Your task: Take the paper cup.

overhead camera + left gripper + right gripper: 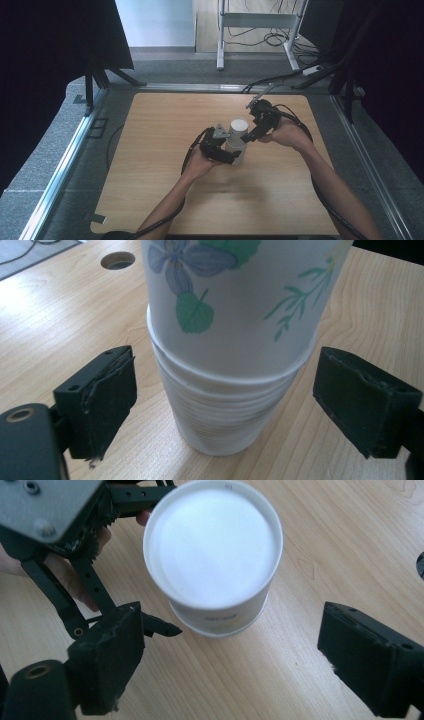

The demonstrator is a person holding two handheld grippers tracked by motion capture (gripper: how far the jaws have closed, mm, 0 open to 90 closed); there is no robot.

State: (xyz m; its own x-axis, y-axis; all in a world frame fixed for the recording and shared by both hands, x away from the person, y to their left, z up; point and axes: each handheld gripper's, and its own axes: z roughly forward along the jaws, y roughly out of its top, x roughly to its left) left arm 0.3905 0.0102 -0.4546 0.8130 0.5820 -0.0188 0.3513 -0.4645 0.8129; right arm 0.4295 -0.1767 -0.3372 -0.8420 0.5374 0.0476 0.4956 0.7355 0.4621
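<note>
A white paper cup [238,131] printed with blue flowers and green leaves [235,305] stands upright near the table's middle, nested in a ribbed white cup [220,415]. My left gripper [231,153] is level with the table and straddles the lower cup; its jaws [220,385] stand open, with a small gap between each pad and the cup wall. My right gripper [255,131] hovers to the right and above, looking down at the cup's white top [212,545]. It is open [225,650] with nothing between its jaws. The left gripper's linkage [65,540] and a hand sit beside the cup.
The wooden table [150,165] has a round cable hole [117,260] beyond the cups. Metal rails [65,165] edge it left and right. Cables trail from both grippers. A desk frame [257,20] stands on the carpet past the far edge.
</note>
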